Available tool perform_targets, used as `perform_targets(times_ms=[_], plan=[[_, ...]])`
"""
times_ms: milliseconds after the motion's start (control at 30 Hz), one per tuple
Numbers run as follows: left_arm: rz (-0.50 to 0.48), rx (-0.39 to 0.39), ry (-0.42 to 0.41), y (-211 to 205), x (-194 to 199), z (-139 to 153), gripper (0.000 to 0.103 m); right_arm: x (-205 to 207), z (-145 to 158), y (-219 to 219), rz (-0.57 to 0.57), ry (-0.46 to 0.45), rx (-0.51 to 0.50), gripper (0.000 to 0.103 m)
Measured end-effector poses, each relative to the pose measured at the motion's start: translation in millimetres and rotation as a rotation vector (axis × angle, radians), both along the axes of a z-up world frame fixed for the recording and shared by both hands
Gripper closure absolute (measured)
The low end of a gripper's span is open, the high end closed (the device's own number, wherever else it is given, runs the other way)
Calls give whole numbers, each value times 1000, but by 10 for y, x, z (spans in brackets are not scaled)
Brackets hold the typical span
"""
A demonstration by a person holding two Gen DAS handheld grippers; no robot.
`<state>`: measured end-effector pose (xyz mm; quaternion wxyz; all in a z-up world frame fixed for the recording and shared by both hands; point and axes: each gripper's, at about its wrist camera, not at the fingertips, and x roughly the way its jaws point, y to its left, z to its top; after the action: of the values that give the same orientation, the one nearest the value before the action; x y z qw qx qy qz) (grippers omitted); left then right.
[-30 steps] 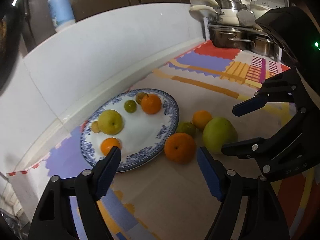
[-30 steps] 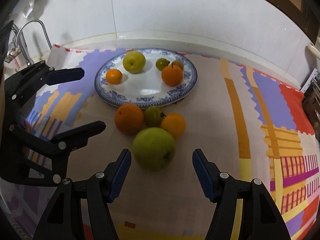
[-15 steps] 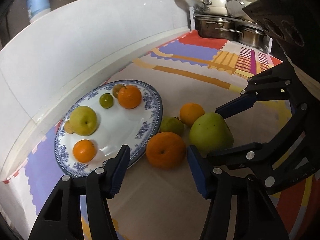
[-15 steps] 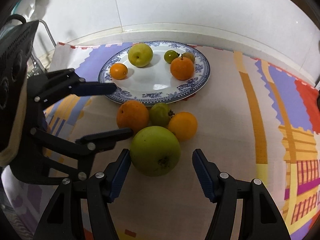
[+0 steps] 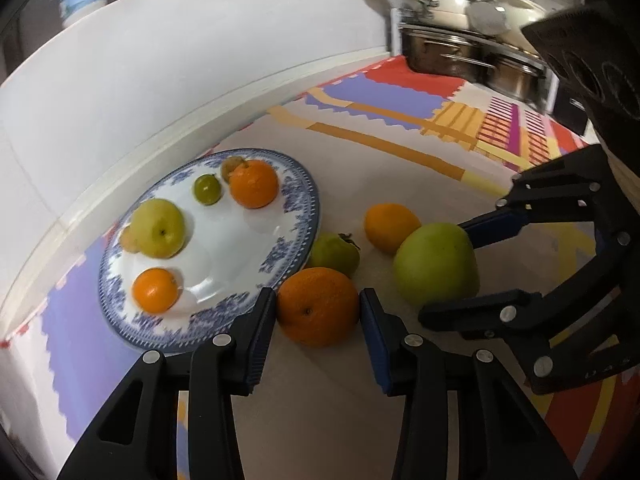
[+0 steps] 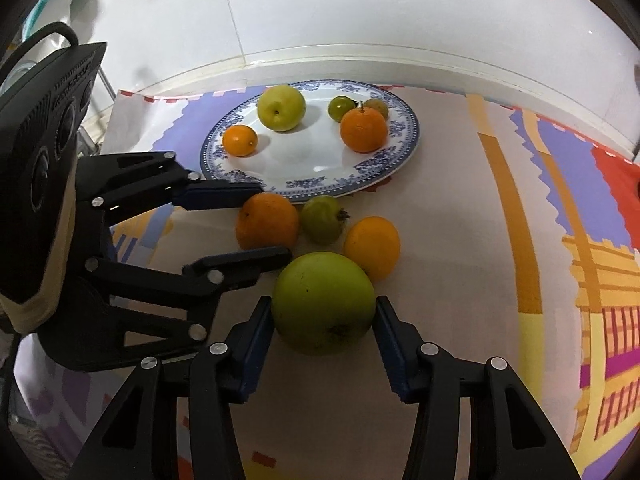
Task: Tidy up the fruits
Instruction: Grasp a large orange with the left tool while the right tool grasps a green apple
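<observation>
- The left gripper, black with blue pads, brackets a large orange lying on the counter just beside the rim of the round white plate with a blue patterned border; its jaws have just been closing and the pads stand at the fruit's flanks, contact looking near or just made
- The right gripper frames the big green apple in the same way, its jaws likewise just closing, the blue pads set against the apple's two sides
- Both fruits rest on the multicoloured patterned mat, clustered with a small green persimmon-like fruit and a smaller yellow-orange citrus; five or so fruits already sit on the plate
- Doing it well, by judgement: squeeze only until each round fruit is firm across its widest part, then lift straight up before swinging toward the plate, so neighbours are not knocked rolling
- The two tools work close together; lifting one at a time would likely avoid a clash
- Set-down wants a bare patch of the plate's white centre, away from the fruit already there
- Writing: embossed lettering shows on the casing of each tool, too small and blurred to read; no brand or label is legible elsewhere
</observation>
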<state>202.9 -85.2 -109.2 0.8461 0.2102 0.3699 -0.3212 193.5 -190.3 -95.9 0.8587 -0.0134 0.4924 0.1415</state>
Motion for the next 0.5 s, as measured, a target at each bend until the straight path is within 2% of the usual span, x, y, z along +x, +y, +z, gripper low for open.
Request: perform_targets(times_ms=[500], plan=[[225,-103,1,272,-330,280,61,-161,142,-83,-29,-30,35,53]])
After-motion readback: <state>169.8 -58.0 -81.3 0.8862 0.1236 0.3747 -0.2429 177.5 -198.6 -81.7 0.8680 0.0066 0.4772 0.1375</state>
